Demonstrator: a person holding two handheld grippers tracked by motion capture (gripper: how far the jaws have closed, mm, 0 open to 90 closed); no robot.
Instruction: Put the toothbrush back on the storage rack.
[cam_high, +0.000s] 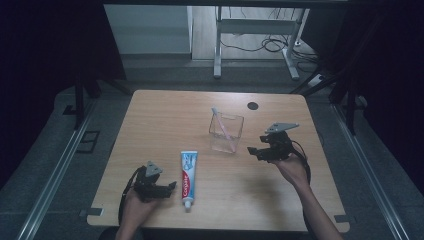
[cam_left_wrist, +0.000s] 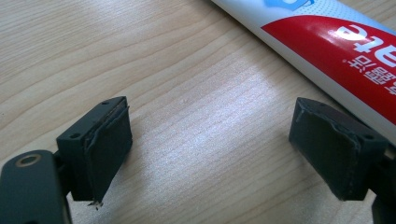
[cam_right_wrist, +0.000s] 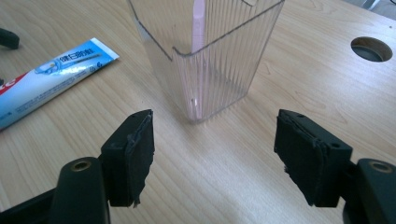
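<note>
A white, red and blue toothpaste tube (cam_high: 188, 177) lies lengthwise near the table's front middle. Just left of it my left gripper (cam_high: 171, 186) stands open, and in the left gripper view the tube (cam_left_wrist: 336, 42) runs past its right jaw, apart from it. A clear ribbed plastic cup (cam_high: 226, 132) stands upright past the middle with a pink toothbrush (cam_high: 221, 124) leaning inside. My right gripper (cam_high: 253, 151) is open just right of the cup; in the right gripper view the cup (cam_right_wrist: 205, 56) stands ahead of the wide jaws, and the tube (cam_right_wrist: 49, 79) lies at left.
A dark cable hole (cam_high: 253, 106) sits in the wooden table top (cam_high: 165, 120) near the back edge. Beyond the table are a grey floor, a white desk frame (cam_high: 218, 45) and loose cables.
</note>
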